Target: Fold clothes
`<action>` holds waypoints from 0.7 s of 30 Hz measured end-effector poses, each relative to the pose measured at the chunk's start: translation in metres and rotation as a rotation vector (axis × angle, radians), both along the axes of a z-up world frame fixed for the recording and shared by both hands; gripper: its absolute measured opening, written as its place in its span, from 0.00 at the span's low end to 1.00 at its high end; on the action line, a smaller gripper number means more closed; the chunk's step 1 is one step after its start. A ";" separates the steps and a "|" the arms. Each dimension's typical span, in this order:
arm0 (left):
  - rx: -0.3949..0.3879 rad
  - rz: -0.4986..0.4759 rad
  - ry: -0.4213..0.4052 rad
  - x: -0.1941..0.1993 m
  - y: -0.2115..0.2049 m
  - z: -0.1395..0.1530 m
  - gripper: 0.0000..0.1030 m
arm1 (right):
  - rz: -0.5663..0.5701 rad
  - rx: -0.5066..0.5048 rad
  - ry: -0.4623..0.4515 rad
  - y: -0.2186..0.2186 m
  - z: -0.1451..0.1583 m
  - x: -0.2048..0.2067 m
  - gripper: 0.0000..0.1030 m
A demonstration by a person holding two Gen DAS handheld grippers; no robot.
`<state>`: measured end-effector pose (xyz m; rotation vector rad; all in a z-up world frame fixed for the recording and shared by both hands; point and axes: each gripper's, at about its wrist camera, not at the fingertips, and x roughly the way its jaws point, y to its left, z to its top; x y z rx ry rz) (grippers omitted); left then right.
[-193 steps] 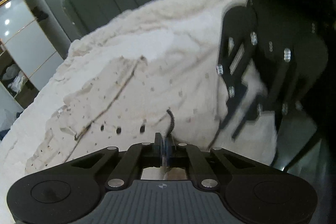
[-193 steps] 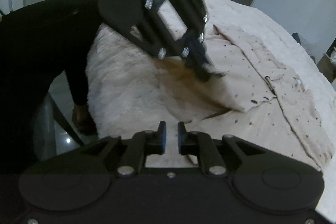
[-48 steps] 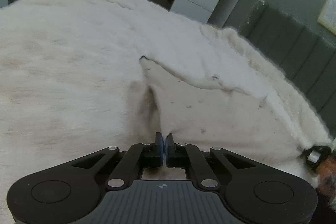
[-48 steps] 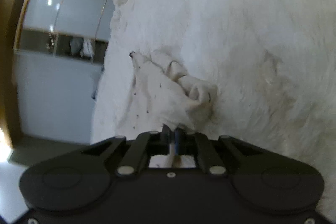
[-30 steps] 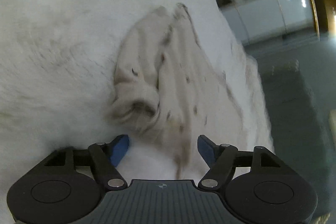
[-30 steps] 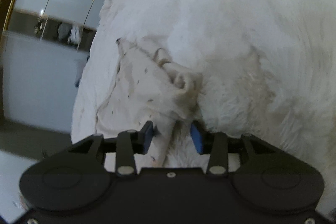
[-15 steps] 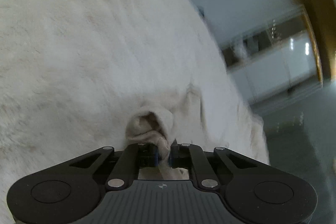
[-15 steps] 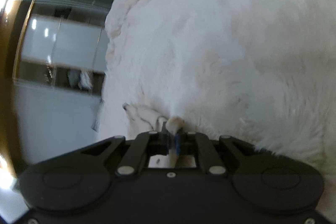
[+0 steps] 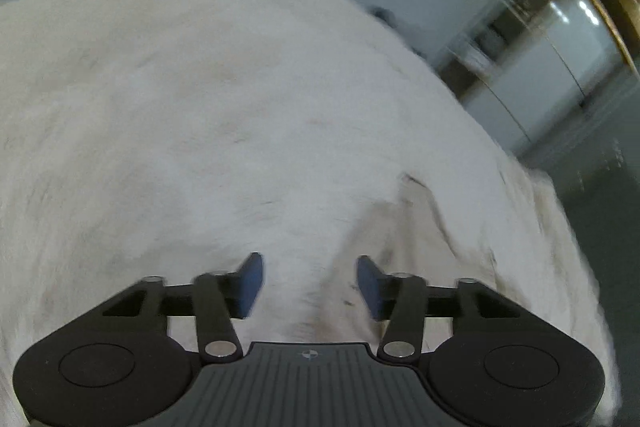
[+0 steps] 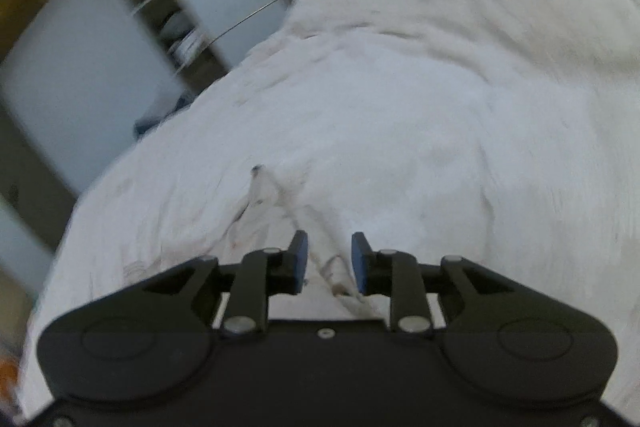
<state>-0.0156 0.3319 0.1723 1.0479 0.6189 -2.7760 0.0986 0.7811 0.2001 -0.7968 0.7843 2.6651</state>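
Cream spotted garment (image 9: 416, 239) lies on the fluffy bed (image 9: 200, 107), just ahead-right of the left claw (image 9: 310, 285) and under the right claw (image 10: 329, 261). Both claws have just been opening, pads apart, nothing pinched. Risk: loose folds may spring open, since nothing presses them.

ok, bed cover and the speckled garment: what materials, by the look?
Bed cover: looks like plush white fleece or faux fur, with a matte, fuzzy nap. Garment: seemingly thin woven cream cloth with dark specks, creasing into sharp folds. Blur leaves both uncertain.
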 end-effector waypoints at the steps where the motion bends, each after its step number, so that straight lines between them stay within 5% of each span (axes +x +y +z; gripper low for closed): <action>1: -0.088 -0.084 0.001 -0.003 0.014 0.009 0.62 | 0.083 0.070 -0.029 -0.011 0.008 -0.006 0.33; 6: -0.703 -0.545 0.000 -0.003 0.124 0.006 0.70 | 0.349 0.317 -0.098 -0.055 0.018 -0.029 0.58; 10: -0.965 -0.755 -0.007 0.013 0.157 -0.031 0.70 | 0.595 0.530 -0.125 -0.098 0.019 -0.027 0.75; 14: -1.166 -0.879 -0.002 0.011 0.170 -0.077 0.70 | 0.806 0.875 -0.212 -0.137 0.001 -0.017 0.78; 21: -1.297 -0.890 0.093 0.001 0.175 -0.103 0.68 | 1.035 1.319 -0.316 -0.170 -0.054 0.002 0.71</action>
